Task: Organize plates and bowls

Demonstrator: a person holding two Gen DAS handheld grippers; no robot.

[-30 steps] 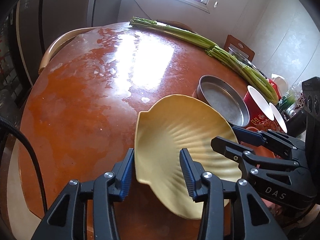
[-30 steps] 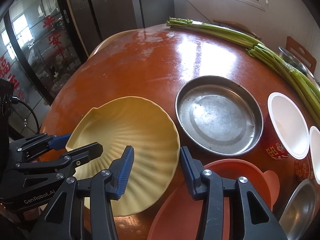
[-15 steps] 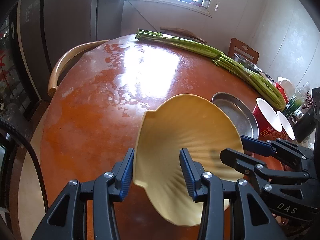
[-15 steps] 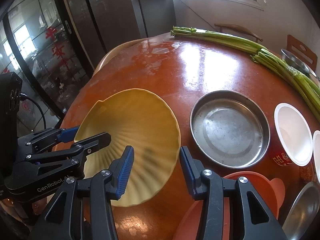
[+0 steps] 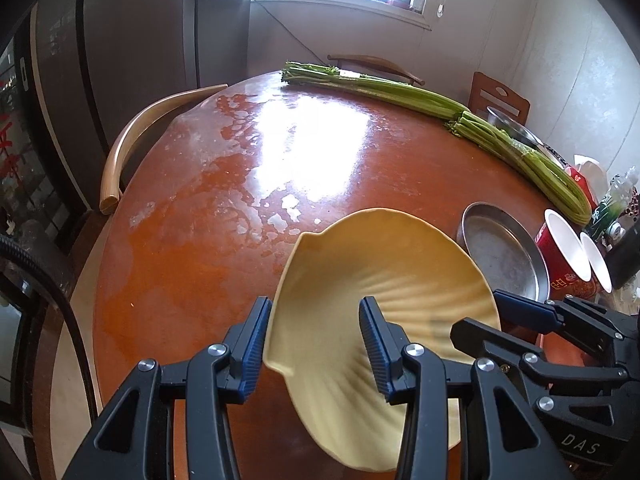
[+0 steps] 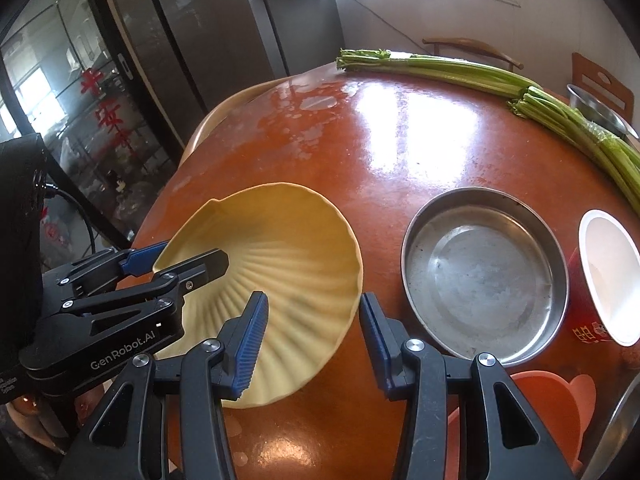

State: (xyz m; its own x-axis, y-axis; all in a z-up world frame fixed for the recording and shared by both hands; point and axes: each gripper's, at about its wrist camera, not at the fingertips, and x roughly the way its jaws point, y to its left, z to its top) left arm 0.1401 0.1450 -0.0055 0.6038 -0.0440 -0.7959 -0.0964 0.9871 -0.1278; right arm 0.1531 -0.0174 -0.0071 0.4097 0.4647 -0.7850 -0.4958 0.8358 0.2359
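A yellow shell-shaped plate [image 5: 384,264] hangs tilted above the red-brown round table [image 5: 208,248], held by opposite rims. My left gripper [image 5: 314,344] is shut on its left rim, one pad outside and one on the ribbed inside. My right gripper [image 6: 312,332] is shut on the right rim of the plate [image 6: 280,240] the same way. Each gripper shows in the other's view: the right gripper [image 5: 480,314] at the plate's far side, the left gripper [image 6: 188,258] at the left.
A steel pan [image 6: 484,276] sits just right of the plate, with red paper cups [image 6: 608,276] beyond it. An orange plastic bowl [image 6: 548,412] lies near the front edge. Long celery stalks [image 6: 480,76] run along the far side. A chair back [image 5: 132,144] curves at the table's left.
Both grippers have drawn back and risen a little with the plate. The plate has left the table near the steel pan and now tilts more steeply.
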